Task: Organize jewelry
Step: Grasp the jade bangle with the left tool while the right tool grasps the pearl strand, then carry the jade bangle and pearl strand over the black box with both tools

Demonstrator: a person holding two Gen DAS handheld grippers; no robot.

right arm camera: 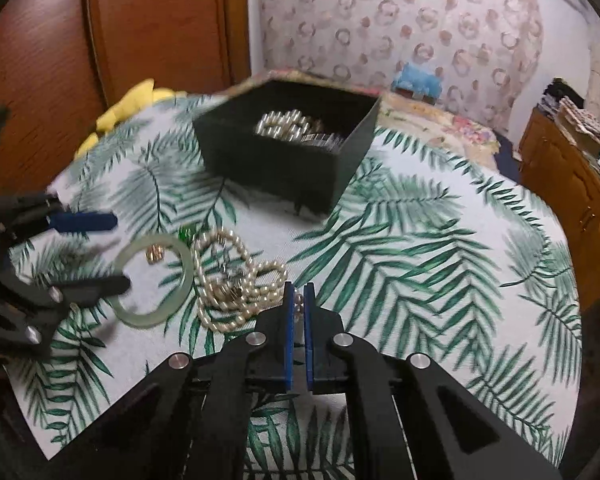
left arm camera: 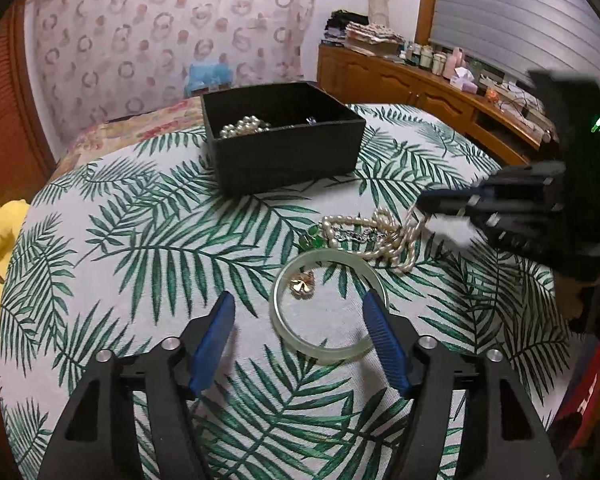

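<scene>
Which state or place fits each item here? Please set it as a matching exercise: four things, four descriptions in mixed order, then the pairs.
Things:
1. left gripper
2. right gripper
3. jade bangle
4. black box

Descriptions:
A. lies flat on the leaf-print cloth, ringing a small gold flower charm
B. shut on the pearl necklace
C. holds other pearls
D. open

Pairs: 1-D, 2-B, 3-A, 4-C

blurred: right tongs point(left arm camera: 428, 204), black box point(right arm camera: 284, 152) | hidden: box floor, beads pinched between tongs
</scene>
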